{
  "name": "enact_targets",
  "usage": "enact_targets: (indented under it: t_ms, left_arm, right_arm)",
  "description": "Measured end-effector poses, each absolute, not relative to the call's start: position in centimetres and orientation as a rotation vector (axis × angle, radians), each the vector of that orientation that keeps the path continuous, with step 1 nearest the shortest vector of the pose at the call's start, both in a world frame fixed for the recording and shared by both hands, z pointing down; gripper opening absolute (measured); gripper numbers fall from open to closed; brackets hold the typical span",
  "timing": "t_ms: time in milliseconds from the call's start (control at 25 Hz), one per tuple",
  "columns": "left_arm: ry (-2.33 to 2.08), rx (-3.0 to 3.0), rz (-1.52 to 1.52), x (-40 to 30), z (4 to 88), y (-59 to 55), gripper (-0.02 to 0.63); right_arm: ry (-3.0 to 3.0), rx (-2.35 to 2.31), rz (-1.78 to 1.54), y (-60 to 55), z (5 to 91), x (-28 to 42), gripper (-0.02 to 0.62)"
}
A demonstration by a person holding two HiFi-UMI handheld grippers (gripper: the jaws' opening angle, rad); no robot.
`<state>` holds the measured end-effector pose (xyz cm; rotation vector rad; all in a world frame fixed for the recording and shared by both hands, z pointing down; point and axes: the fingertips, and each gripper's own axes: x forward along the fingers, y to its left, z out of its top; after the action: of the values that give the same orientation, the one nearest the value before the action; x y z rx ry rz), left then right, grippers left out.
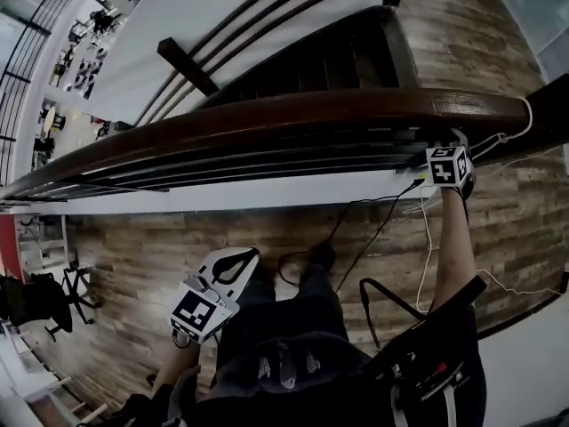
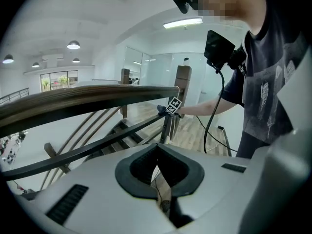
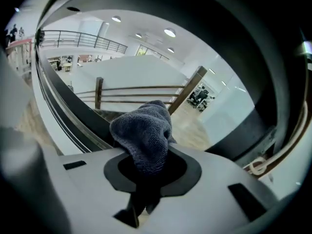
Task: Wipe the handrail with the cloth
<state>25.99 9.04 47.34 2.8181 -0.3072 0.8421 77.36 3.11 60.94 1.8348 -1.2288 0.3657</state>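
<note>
- Wood-plank floor (image 1: 133,256) is spreading under a landing, with the dark handrail (image 1: 293,114) running across it from the far left to the right end.
- Right gripper (image 1: 447,165) is sitting at the right end of the handrail, just under its edge.
- Its jaws are pinching the grey cloth (image 3: 144,130), which is bunching up above them; the dark curve of the handrail is arching close over it.
- Whether the cloth is touching the wood, I cannot tell.
- Left gripper (image 1: 229,267) is hanging low by the person's leg, well apart from the handrail, jaws pressed together on nothing.
- Judging by this, wiping is only starting or standing at one end: the whole run toward the left end is likely remaining, and no wiped stretch is showing.
</note>
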Motion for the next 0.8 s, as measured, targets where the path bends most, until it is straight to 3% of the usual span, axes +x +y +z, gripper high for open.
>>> enact_targets:
  t_ms: [320,800]
  left_arm:
    - [-0.369,2.88,0.725,21.1,45.8,6.9,0.008]
    - [-0.443,2.808,0.513,-2.5,46.4,-1.2,0.008]
  right_arm:
    - [-1.495,1.785,0.371,-4.0,61.4,62.0,0.049]
    - [-1.546,1.725,0.478,-15.2,61.8,36.3,0.049]
